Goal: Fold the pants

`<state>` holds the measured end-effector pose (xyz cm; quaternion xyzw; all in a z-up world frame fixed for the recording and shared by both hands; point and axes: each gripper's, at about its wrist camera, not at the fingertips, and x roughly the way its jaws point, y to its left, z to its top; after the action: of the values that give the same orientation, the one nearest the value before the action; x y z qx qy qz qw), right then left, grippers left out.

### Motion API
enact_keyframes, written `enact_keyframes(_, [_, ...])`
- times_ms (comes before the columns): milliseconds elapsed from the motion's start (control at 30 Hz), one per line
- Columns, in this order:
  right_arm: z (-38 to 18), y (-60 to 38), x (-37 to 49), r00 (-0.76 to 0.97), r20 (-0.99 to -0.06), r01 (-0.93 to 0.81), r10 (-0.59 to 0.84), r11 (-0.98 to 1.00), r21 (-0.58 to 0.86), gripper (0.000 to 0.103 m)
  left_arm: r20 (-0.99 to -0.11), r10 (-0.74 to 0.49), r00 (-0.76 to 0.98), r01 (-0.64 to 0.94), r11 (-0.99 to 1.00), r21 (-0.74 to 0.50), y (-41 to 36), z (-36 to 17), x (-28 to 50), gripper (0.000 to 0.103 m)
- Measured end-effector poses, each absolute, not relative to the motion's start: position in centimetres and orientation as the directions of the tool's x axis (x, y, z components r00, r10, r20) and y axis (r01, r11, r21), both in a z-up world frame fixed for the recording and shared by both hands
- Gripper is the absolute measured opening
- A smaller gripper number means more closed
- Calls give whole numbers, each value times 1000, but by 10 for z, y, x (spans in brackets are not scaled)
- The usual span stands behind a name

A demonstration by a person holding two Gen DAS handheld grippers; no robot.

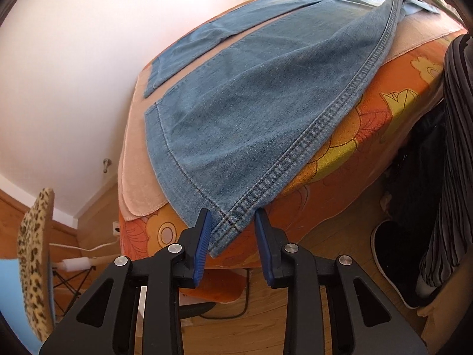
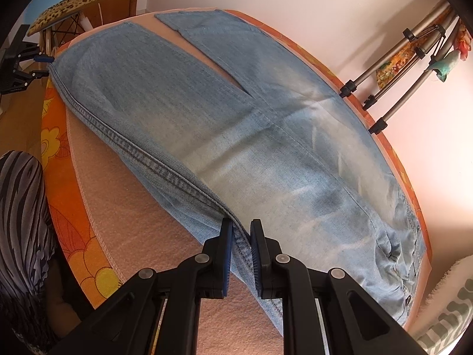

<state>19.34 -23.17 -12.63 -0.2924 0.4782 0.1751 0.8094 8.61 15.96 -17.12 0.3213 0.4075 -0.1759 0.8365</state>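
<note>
A pair of light blue jeans (image 2: 224, 136) lies spread across a table, both legs stretched out flat and parted by a narrow gap. The waistband end is faded and rumpled. The near leg's stitched outer seam is lifted off the surface along its length, and its hem corner hangs just past the table's edge.
</note>
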Motion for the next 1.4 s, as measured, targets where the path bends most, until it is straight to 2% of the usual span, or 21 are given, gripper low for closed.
enact_keyframes(133, [-125,-232,194,484,-875,-560,4,769,-306,11,-803,-83,590,563,756,335,168,-162,91,16])
enact_keyframes(533, [-123,-234,194,488,-873,-554,14,778,-297,11,-785,-99,611,537,780,320,162,-163,102,16])
enact_keyframes(767, [-125,-233,195,492,-871,-549,10,780,-301,11,-750,-105,653,473,830,295,163,-162,100,8])
enact_keyframes(933, [-119,-233,192,513,-858,-539,7,781,-316,11,-701,-137,700,402,887,228,170,-146,102,7])
enact_keyframes(1067, [-114,-235,196,528,-849,-519,-2,791,-324,11,-673,-127,728,369,901,229,168,-137,111,7])
enact_keyframes(1400, [-117,-234,202,521,-853,-514,-21,790,-334,10,-710,-151,688,386,904,182,160,-151,142,9])
